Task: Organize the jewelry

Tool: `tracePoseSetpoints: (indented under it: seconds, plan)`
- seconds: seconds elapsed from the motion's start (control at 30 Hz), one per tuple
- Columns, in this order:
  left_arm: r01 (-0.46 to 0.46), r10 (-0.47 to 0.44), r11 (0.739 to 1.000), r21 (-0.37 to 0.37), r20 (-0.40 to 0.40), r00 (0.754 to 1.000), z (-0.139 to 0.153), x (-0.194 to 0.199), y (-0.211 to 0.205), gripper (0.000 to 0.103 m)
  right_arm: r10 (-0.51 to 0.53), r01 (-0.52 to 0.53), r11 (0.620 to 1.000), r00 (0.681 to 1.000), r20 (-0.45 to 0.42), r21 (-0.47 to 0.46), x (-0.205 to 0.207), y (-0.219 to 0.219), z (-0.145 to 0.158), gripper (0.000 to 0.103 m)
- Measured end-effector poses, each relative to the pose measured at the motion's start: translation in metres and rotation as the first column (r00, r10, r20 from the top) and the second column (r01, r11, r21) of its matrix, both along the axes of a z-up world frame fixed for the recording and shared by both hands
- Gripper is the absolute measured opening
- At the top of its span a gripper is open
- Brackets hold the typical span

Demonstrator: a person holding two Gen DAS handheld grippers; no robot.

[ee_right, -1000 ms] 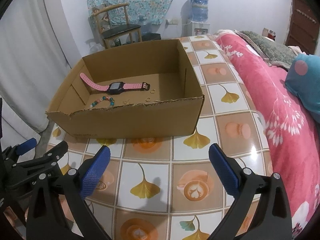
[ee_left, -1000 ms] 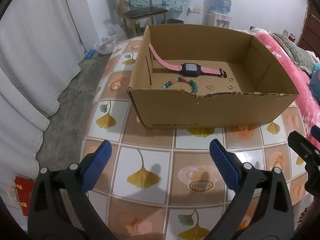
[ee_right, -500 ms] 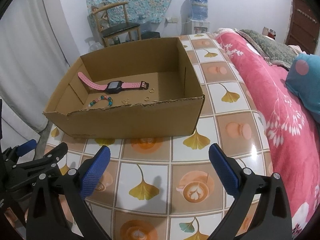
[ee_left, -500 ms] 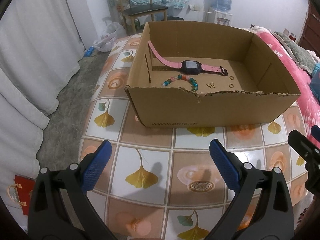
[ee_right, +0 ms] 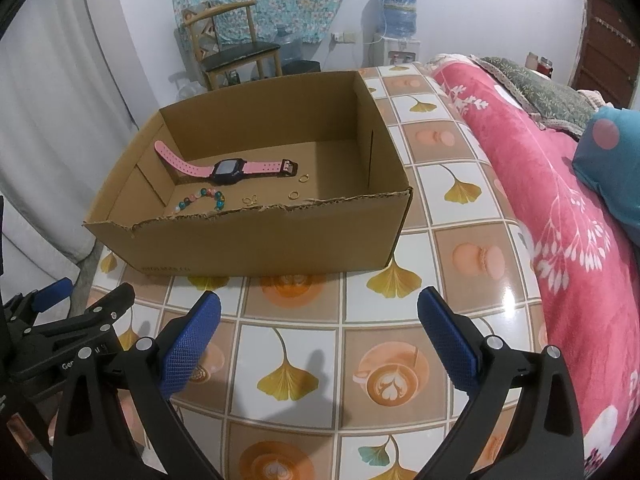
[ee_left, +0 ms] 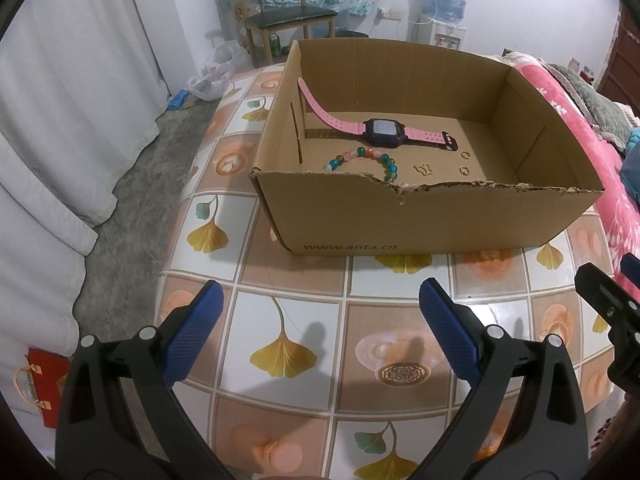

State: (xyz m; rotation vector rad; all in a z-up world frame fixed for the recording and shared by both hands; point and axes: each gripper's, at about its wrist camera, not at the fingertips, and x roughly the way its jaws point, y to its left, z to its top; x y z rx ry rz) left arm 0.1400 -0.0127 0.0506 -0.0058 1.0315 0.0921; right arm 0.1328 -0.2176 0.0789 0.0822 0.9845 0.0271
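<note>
Left gripper [ee_left: 320,300] and right gripper [ee_right: 319,312] both spread wide, nothing held, low in frame over the tiled table [ee_right: 460,236]. Cardboard box [ee_left: 420,220] sits mid-frame — inside: pink watch [ee_left: 382,136], bead bracelet [ee_left: 364,160], butterfly charm [ee_left: 423,168] and two small rings [ee_left: 464,162] on the floor.

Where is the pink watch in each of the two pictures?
Left wrist view: the pink watch lies on the box floor, upper middle of the picture.
Right wrist view: the watch lies in the box's left half, left of centre.
Shared landmark: the bead bracelet just in front of it.
</note>
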Motion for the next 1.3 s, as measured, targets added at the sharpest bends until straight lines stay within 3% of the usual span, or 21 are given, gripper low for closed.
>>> tracePoseSetpoints:
  seconds: [1.3]
  plan:
    - [-0.003, 0.003, 1.000, -0.004, 0.007, 1.000, 0.0006, -0.0028, 0.0016, 0.095, 0.014, -0.014, 1.000, 1.000, -0.001, -0.001, -0.0018, 0.0008, -0.0024, 0.096]
